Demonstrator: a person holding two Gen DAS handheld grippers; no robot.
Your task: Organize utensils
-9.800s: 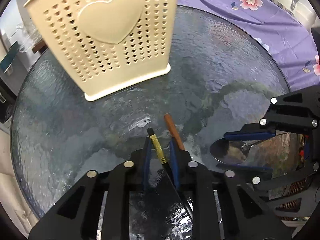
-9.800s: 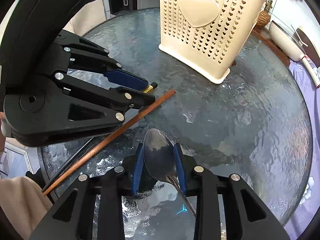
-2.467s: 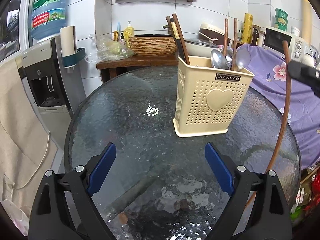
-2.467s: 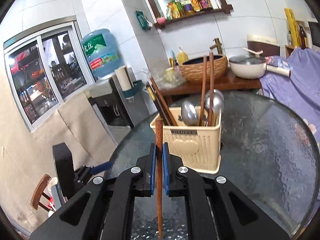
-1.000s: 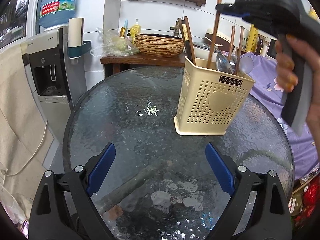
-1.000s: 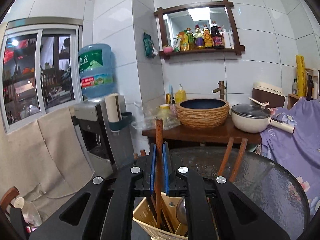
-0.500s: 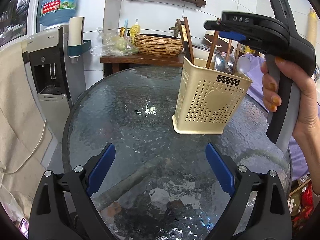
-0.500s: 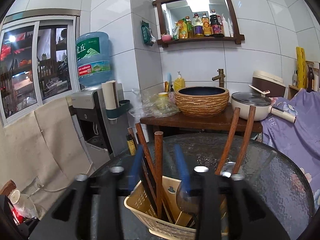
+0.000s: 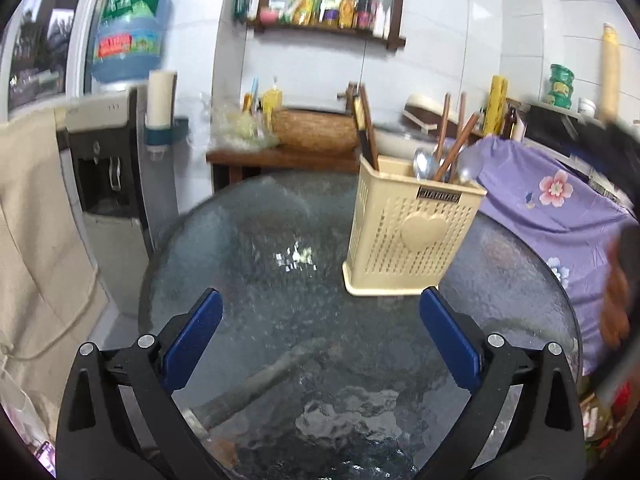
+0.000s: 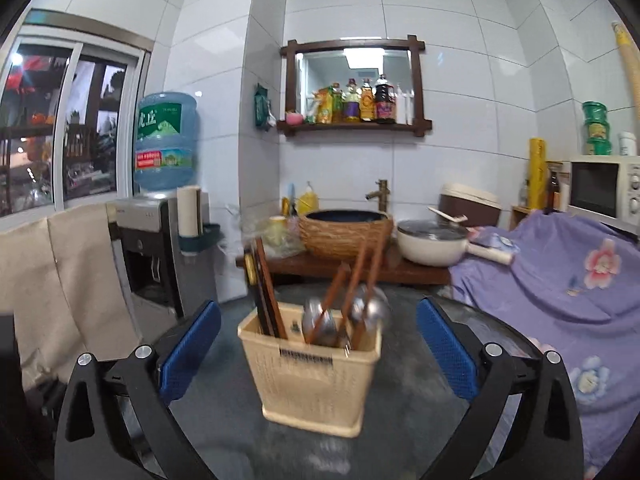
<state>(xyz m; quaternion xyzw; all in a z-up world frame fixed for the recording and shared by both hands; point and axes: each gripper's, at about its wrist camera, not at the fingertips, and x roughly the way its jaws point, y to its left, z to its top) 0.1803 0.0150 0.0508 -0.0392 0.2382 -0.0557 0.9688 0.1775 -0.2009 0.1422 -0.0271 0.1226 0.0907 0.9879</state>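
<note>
A cream perforated utensil basket [image 9: 412, 240] [image 10: 316, 384] stands on the round glass table [image 9: 260, 248]. It holds dark chopsticks [image 9: 366, 128] [image 10: 266, 292], brown wooden chopsticks [image 9: 456, 148] [image 10: 360, 276] and metal spoons [image 9: 424, 164] [image 10: 316, 320]. My left gripper [image 9: 318, 304] hovers over the table short of the basket; its jaws are opening with nothing between them. My right gripper [image 10: 318, 306] faces the basket from a little way back, jaws opening wide and empty. The hand [image 9: 616, 308] that carries it is a blur at the right edge of the left wrist view.
A water dispenser [image 9: 108, 184] stands left of the table. Behind it a wooden side table bears a woven basin [image 10: 344, 232] and a white pan [image 10: 432, 244]. To the right lie a purple flowered cloth [image 9: 552, 200] and a microwave [image 10: 604, 188].
My right gripper let go of the brown chopstick into the basket, opened wide and drew back from above it. My left gripper opened slightly wider and tilted up a little.
</note>
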